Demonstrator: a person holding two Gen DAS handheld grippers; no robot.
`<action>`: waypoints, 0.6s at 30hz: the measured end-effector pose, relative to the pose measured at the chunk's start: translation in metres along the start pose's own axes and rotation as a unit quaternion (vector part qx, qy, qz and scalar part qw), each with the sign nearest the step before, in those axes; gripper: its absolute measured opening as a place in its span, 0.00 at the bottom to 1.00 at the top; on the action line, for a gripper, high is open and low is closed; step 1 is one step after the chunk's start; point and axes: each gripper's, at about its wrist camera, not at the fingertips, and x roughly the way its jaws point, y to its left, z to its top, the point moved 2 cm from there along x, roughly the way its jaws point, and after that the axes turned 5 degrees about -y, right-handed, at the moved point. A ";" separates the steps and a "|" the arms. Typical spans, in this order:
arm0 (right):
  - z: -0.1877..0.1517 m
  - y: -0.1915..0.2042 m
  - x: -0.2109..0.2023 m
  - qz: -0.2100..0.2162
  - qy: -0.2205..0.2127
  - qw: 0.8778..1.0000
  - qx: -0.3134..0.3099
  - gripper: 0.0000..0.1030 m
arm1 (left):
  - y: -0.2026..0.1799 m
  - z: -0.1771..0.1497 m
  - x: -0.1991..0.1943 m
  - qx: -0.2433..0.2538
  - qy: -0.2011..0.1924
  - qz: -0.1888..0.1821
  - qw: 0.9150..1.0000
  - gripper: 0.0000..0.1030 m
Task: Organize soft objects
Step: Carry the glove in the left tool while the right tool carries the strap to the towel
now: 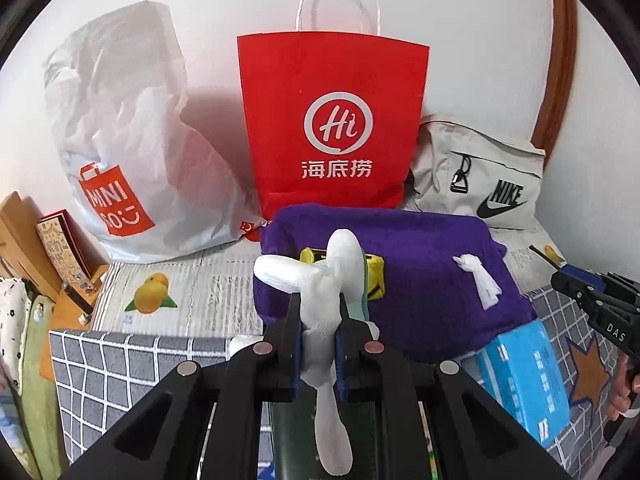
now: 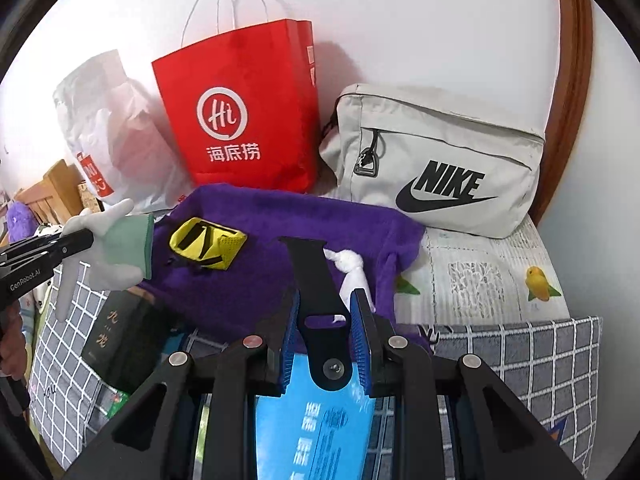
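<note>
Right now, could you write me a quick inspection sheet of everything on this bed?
Surface: bed sheet with orange-fruit print, checked grey pillow.
Job's things: white glove held; black strap held; purple towel carrying yellow pouch and knotted white cloth.
Clutter: blue box, dark box.
Grippers: left gripper shut on glove; right gripper shut on strap.
Cables: nothing seen.
Surroundings: red paper bag, white plastic bag, grey Nike bag against the wall.
</note>
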 end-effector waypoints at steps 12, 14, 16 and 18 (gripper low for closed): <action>0.008 -0.002 0.046 0.014 0.012 1.000 0.003 0.25 | -0.004 0.012 0.035 0.008 0.019 0.007 1.000 0.13; 0.009 -0.002 0.053 0.016 0.016 1.000 0.002 0.25 | -0.005 0.014 0.040 0.008 0.022 0.006 1.000 0.13; 0.010 -0.002 0.061 0.016 0.022 1.000 0.002 0.25 | -0.006 0.015 0.046 0.011 0.025 0.005 1.000 0.13; 0.009 -0.003 0.069 0.017 0.029 0.999 0.005 0.25 | -0.008 0.017 0.051 0.012 0.028 0.006 1.000 0.13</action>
